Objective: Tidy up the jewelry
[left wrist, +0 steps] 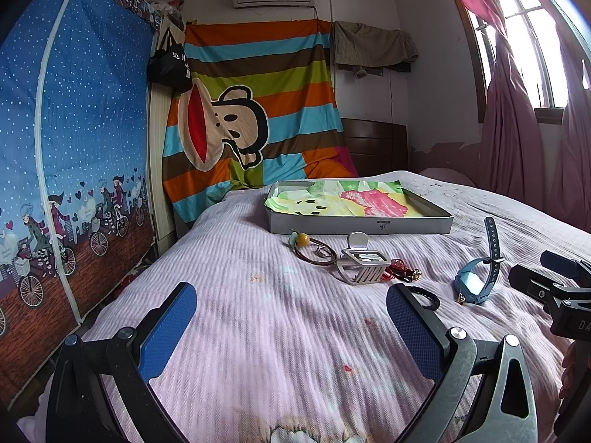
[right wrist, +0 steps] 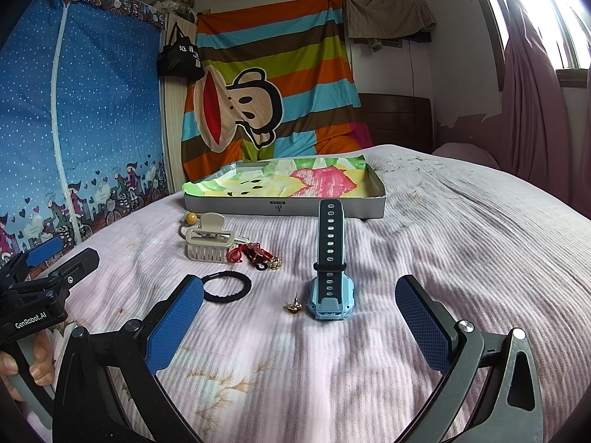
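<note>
1. Left wrist view: the left gripper (left wrist: 291, 306) hovers low over a pink ribbed bedspread (left wrist: 258, 332), its two blue-padded fingers (left wrist: 168, 332) spread wide and grasping nothing.
2. At 12 o'clock from that gripper, a shallow grey tray (left wrist: 360, 223) lined with a bright patterned cloth sits on the bed.
3. Just nearer than the tray, the jewelry lies in a loose row: a brown cord bracelet with a yellow bead (left wrist: 303, 240) at 12 o'clock, a cream hair claw clip (left wrist: 362, 264) just right of it, and a red braided charm with small bells (left wrist: 400, 271) touching the clip's right side.
4. A black braided hair tie (left wrist: 428, 297) lies beside the gripper's right finger, partly hidden by it.
5. At 2 o'clock, a light blue watch (left wrist: 476, 282) rests on the bed with its dark strap standing up; the right gripper (left wrist: 535, 269) enters from the frame's right edge.
6. Right wrist view: the right gripper (right wrist: 299, 313) also has its fingers released and wide apart, empty.
7. Between them, at 12 o'clock, stands the blue watch, with a small gold earring (right wrist: 293, 306) just to its left.
8. The hair tie lies at 11 o'clock, touching the left pad; clip and red charm sit beyond it, the tray farther back.
9. At 9 o'clock, a person's hand (right wrist: 26, 369) holds the left gripper's handle.
</note>
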A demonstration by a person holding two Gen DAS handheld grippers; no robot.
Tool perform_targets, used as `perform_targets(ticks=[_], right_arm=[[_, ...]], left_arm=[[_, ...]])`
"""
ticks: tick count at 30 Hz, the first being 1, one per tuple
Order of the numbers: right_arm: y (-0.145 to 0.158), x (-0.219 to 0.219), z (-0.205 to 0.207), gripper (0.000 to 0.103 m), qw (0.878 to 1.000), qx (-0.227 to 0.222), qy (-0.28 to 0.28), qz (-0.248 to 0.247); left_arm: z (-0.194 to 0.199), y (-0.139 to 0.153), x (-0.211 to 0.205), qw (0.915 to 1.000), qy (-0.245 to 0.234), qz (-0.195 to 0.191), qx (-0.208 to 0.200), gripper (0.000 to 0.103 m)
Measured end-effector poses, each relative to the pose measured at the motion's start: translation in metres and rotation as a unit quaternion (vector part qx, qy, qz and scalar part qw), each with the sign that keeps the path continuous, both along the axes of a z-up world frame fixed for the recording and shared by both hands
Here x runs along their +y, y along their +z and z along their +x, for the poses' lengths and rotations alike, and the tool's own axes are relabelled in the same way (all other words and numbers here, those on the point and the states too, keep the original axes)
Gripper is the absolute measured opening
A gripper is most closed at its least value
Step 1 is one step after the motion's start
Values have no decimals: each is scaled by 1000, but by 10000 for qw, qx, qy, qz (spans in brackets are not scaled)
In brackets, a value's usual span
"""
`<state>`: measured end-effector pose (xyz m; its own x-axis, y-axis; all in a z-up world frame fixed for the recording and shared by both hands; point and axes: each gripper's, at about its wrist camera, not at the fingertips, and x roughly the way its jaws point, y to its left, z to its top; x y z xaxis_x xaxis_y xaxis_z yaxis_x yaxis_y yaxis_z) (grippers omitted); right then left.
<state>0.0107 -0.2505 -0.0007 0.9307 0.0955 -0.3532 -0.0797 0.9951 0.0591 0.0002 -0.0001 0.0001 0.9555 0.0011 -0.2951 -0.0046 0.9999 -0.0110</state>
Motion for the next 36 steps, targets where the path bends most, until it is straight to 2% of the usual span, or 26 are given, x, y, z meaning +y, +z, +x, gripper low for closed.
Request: perform_targets(ticks=[8, 13, 20, 26, 27, 29, 31, 36], right_arm=[[0, -1, 2, 102, 10000, 11, -17, -10], [2, -3, 12, 102, 9997, 161, -115, -109], [1, -23, 37, 102, 9982, 494, -295, 149], [-4, -35, 62, 99, 9957, 807, -246, 379], [-5, -36, 66, 97, 9952, 869, -213, 405], [-9, -36, 76, 81, 9935, 1035, -118, 448], [-13, -36, 86, 72, 9919, 1177, -64, 481], [-23, -35, 105, 55, 9864, 1544, 174, 538]], left_arm=[[3, -1, -8, 10000, -64, -65, 27, 103], [12, 9, -13, 9995, -192, -149, 205, 103], [42, 9, -27, 9956, -578, -228, 695, 103], [74, 0, -43, 9858, -952, -412, 1317, 103], [78, -1, -47, 9835, -1041, -452, 1410, 100], [87, -4, -51, 9781, -1186, -513, 1633, 92], [96, -9, -56, 9704, -1361, -620, 1895, 78], [114, -21, -63, 9523, -1646, -880, 2415, 57]])
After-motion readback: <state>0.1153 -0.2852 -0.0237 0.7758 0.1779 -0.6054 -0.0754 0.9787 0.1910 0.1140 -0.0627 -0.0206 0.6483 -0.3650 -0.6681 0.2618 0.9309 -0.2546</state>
